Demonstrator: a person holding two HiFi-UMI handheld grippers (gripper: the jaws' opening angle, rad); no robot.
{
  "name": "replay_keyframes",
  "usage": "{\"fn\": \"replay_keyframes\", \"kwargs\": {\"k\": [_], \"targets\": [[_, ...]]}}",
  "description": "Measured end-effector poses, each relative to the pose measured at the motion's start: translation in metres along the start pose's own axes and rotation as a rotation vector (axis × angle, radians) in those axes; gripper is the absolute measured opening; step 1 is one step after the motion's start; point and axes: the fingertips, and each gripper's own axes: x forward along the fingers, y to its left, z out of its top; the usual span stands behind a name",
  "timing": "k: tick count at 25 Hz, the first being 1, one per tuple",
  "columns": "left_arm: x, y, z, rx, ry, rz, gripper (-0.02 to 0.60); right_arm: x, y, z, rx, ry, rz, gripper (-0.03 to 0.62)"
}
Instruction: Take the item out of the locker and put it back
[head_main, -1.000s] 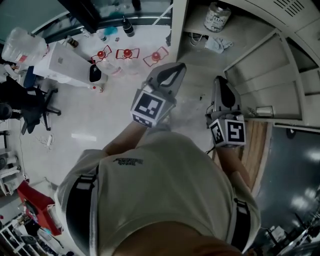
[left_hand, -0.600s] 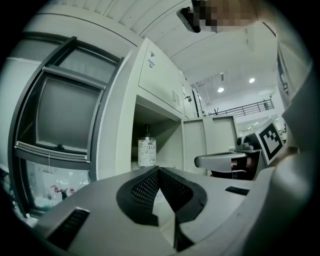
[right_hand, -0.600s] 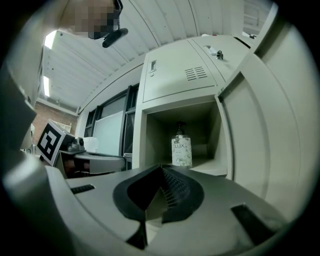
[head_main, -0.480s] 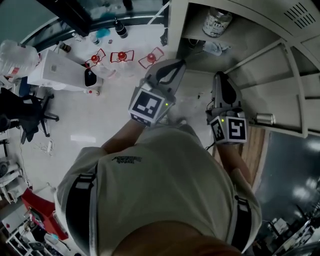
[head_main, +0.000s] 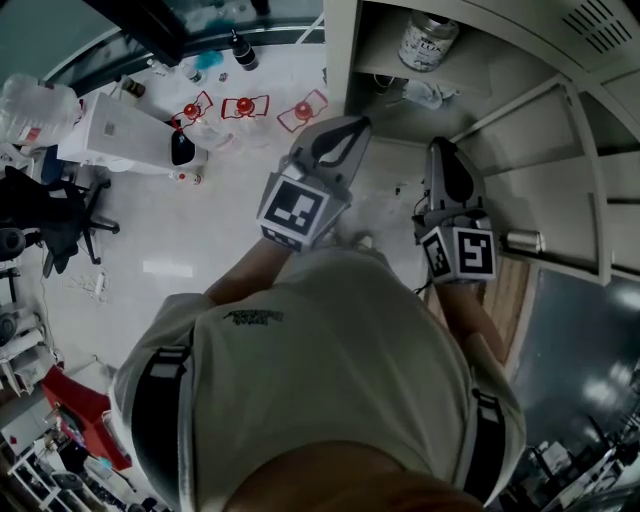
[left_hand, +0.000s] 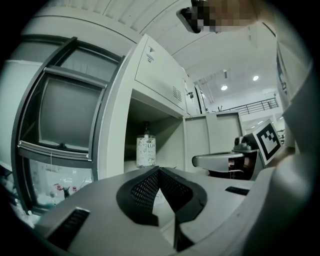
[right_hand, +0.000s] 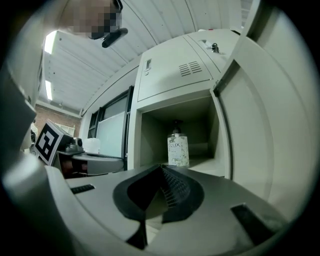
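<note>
A clear pump bottle with a dark pump head and a pale flowered label (right_hand: 178, 149) is standing upright inside the open compartment of the pale grey metal locker (right_hand: 134, 135), towards the back and well apart from both tools. The left gripper view is showing the same bottle (left_hand: 146, 150), and the head view is catching it from above (head_main: 428, 40), where its pump is hard to make out. The label's large word is reading LUX (the smaller print is too fine to read). A pale crumpled thing (head_main: 430, 90) is lying near it; what it is cannot be told.

The left gripper (left_hand: 159, 170) and the right gripper (right_hand: 161, 167) are both pointing at the compartment, each with its jaws meeting at the tips and gripping nothing. Their pads are showing a dark, ribbed mesh texture, set in smooth grey shells. The lower part of the compartment is lying hidden behind those shells.
</note>
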Motion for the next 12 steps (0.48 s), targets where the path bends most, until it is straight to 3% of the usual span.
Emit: {"fn": "replay_keyframes", "kwargs": {"k": [5, 7, 12], "targets": [[0.012, 0.001, 0.01, 0.005, -0.014, 0.024, 0.012, 0.009, -0.008, 0.009, -0.005, -0.012, 0.01, 0.026], [0.018, 0.001, 0.017, 0.014, -0.019, 0.035, 0.012, 0.018, -0.012, 0.018, -0.022, -0.017, 0.021, 0.128], [0.026, 0.006, 0.035, 0.022, -0.034, 0.053, 0.014, 0.048, -0.012, 0.04, -0.073, -0.019, 0.027, 0.268]]}}
